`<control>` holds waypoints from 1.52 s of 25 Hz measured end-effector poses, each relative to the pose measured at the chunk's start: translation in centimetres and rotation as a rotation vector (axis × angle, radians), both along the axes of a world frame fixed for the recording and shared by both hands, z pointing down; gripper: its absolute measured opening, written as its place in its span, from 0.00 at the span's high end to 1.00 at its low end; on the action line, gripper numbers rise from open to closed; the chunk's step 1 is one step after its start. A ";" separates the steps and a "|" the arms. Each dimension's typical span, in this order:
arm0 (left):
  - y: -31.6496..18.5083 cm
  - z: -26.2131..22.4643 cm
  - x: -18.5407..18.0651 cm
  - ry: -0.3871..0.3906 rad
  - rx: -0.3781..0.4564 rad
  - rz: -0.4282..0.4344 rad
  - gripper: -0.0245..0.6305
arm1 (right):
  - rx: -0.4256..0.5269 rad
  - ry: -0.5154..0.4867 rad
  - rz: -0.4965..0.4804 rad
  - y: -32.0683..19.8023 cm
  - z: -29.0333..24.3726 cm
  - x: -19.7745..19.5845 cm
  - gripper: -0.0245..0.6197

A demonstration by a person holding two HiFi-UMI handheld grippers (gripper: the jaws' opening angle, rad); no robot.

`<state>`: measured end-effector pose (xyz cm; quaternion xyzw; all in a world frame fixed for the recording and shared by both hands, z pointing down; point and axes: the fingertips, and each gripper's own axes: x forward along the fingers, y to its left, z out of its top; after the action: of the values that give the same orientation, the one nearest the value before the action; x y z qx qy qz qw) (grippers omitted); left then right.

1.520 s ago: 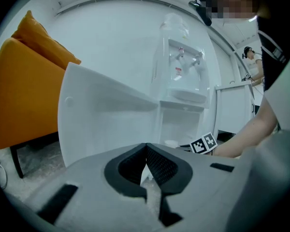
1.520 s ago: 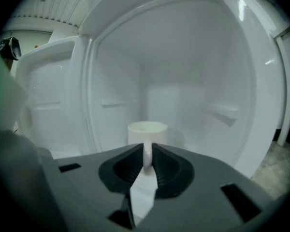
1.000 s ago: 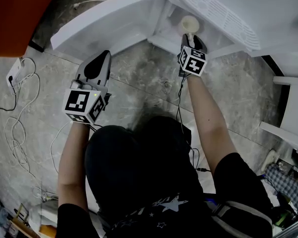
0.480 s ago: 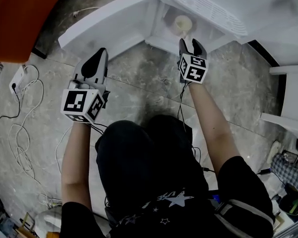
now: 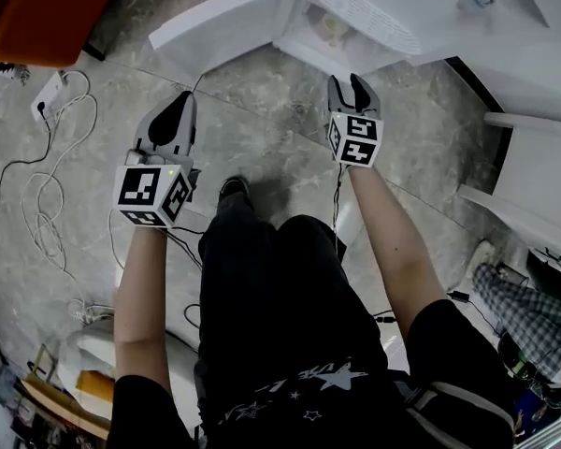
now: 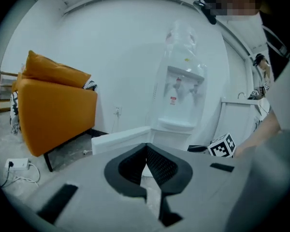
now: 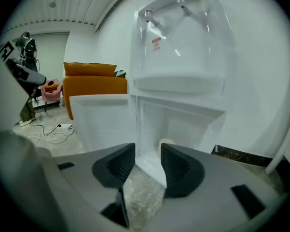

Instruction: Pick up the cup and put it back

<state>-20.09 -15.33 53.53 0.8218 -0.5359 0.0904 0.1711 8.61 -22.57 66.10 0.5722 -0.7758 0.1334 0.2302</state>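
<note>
Locating the cup: the cup (image 7: pixel 166 143) stands inside the low open compartment (image 7: pixel 188 122) of the water dispenser (image 7: pixel 179 57), ahead of and below the tips of the right hand-held gripper (image 7: pixel 148 149). They are well apart, with no contact.
Line of sight: in the right gripper view the cup shows just inside the right-hand jaw, so it lies slightly to the right of the jaw centreline.
Cup long axis: judged upright. The head view shows its round mouth (image 5: pixel 335 28) from above.
Right hand-held gripper state: released. The jaws stand part-way apart and have just been closing. Nothing is between them but bare floor (image 5: pixel 262 120) and the compartment edge beyond.
Left hand-held gripper state: the left hand-held gripper (image 6: pixel 146 146) is clenched on nothing, with its jaw tips meeting.
Nearer hand: the right hand-held gripper (image 5: pixel 352 80) is nearer and points toward the compartment mouth. The left hand-held gripper (image 5: pixel 179 101) is off to the side, facing the swung-open door (image 5: pixel 215 26), with the cup forward and to its right.
Task reading: the cup sits in its place and is held by neither hand-held gripper.
Next approach: judged forward and downward, with a small correction to the right.
</note>
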 end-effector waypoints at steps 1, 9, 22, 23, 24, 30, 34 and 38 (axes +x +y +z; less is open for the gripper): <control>0.9 -1.8 0.5 0.000 -0.003 -0.004 0.95 | 0.000 0.005 -0.023 1.0 -1.8 -0.2 0.70; 9.6 -16.1 4.8 0.005 -0.022 -0.030 0.95 | 0.001 -0.012 -0.134 10.5 -18.0 0.2 0.70; 25.3 -35.6 10.4 0.060 0.036 -0.117 0.95 | 0.151 -0.086 -0.236 21.6 -43.5 5.9 0.76; 26.2 -36.4 10.4 0.061 0.041 -0.122 0.95 | 0.167 -0.094 -0.228 22.3 -44.9 6.2 0.79; 27.0 -37.3 10.3 0.062 0.052 -0.129 0.95 | 0.184 -0.100 -0.217 22.8 -46.2 6.5 0.84; 30.9 -41.3 10.0 0.080 0.123 -0.153 0.95 | 0.197 -0.121 -0.140 25.7 -51.1 6.8 0.95; 34.9 -42.3 9.1 0.093 0.127 -0.174 0.95 | 0.230 -0.141 -0.162 29.8 -54.1 5.2 0.95; 39.4 -43.1 7.9 0.036 0.125 -0.195 0.95 | 0.262 -0.146 -0.192 34.8 -56.6 3.5 0.95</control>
<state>-12.16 24.11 10.48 0.7763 -0.6147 0.0249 0.1373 12.14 12.25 9.49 0.5093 -0.8523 0.0499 0.1083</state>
